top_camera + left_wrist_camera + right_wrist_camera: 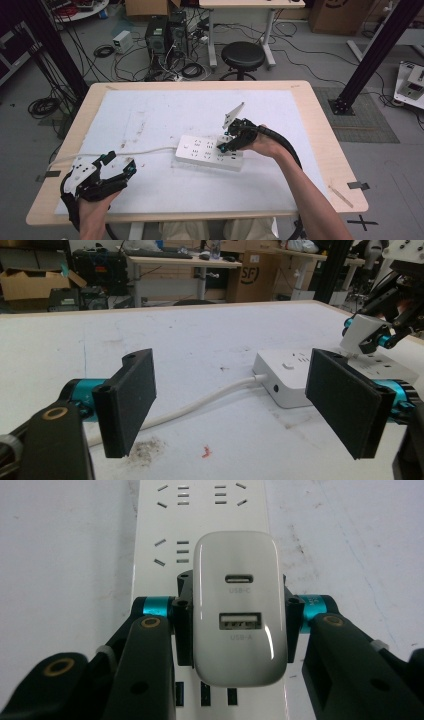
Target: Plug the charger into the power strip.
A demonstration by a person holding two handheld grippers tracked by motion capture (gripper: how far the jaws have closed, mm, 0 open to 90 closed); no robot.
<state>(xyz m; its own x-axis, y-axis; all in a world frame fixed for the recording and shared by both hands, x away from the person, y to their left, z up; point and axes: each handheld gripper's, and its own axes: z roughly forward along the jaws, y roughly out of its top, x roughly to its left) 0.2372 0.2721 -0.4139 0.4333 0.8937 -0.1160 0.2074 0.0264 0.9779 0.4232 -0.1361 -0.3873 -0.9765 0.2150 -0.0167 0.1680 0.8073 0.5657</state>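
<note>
Now the right tool grasps the charger over the power strip.

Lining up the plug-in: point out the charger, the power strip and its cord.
charger [240, 615], right gripper view, its port face.
power strip [200, 149], high view, its bare top.
cord [200, 405], left gripper view, mid-length on the table.

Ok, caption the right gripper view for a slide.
Right gripper clamps a white USB charger over a white power strip.

You've got black stool beyond surface, computer towers with cable tangle on floor, cardboard boxes at back, white mat stained.
</note>
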